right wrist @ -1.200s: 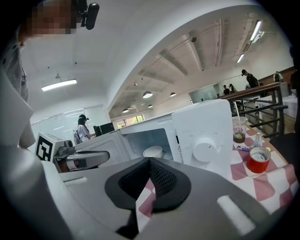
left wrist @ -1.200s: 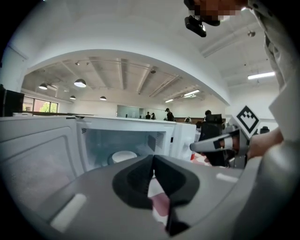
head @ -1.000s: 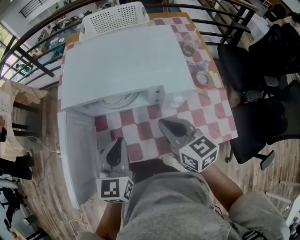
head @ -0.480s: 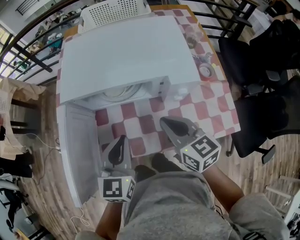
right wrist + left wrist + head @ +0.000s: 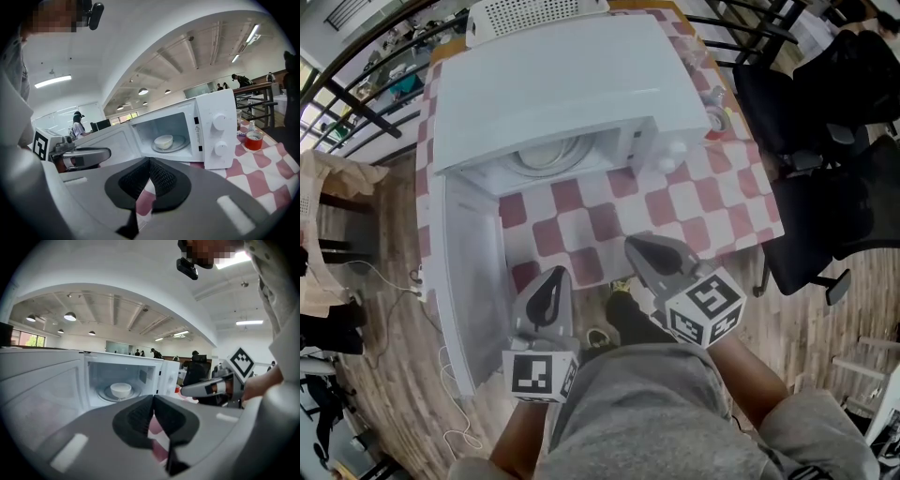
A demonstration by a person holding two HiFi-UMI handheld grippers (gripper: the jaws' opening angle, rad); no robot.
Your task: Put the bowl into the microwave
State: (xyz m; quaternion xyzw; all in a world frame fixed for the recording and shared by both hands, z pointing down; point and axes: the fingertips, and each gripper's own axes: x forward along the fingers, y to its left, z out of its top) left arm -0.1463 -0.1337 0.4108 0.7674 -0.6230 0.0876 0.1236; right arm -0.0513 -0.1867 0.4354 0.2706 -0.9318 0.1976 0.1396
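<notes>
Left claw (image 5: 153,398) and right claw (image 5: 150,160) are both closed on nothing, near the open microwave (image 5: 228,107) holding the bowl (image 5: 163,141), its unreadable warning sticker (image 5: 197,127) showing only in the right gripper view.

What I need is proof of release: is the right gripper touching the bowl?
Apart. The right gripper view shows the bowl inside the microwave, well beyond the right gripper, whose jaws are shut on nothing.
</notes>
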